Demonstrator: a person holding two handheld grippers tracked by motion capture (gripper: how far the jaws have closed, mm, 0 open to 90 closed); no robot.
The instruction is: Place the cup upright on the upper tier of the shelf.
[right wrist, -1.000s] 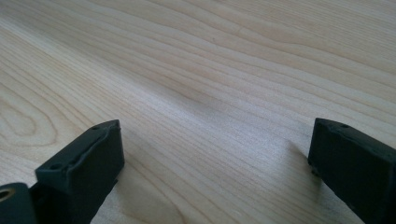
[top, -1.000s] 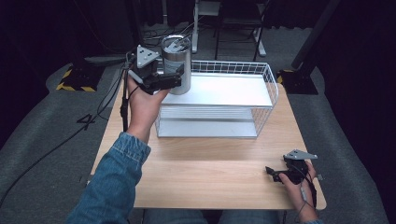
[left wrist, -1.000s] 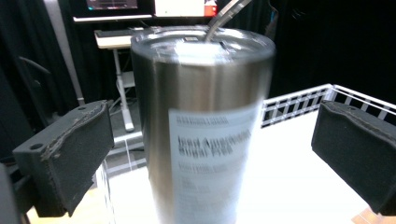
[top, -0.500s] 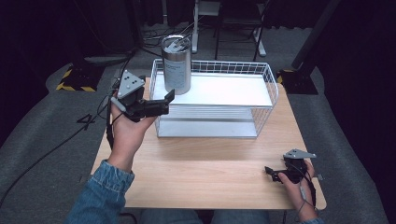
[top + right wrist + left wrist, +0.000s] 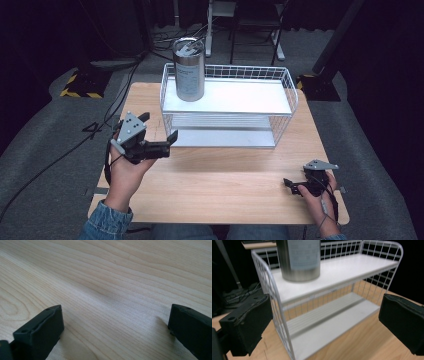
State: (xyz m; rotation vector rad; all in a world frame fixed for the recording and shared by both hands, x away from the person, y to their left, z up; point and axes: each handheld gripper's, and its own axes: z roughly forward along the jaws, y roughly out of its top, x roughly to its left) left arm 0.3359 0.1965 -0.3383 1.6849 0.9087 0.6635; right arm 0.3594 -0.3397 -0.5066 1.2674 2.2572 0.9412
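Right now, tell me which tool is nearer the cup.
Left. The left tool sits near the rack's left end below the cup; the right tool rests at the table's near-right corner.

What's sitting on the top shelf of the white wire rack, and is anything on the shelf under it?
A steel tumbler stands upright at the left end of the wire rack's top shelf. The lower shelf looks bare in the left gripper view, though its back part is covered by the top shelf.

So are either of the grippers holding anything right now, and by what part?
Nothing is held. The left gripper is open, apart from the steel tumbler on the rack; the right gripper is open over bare table.
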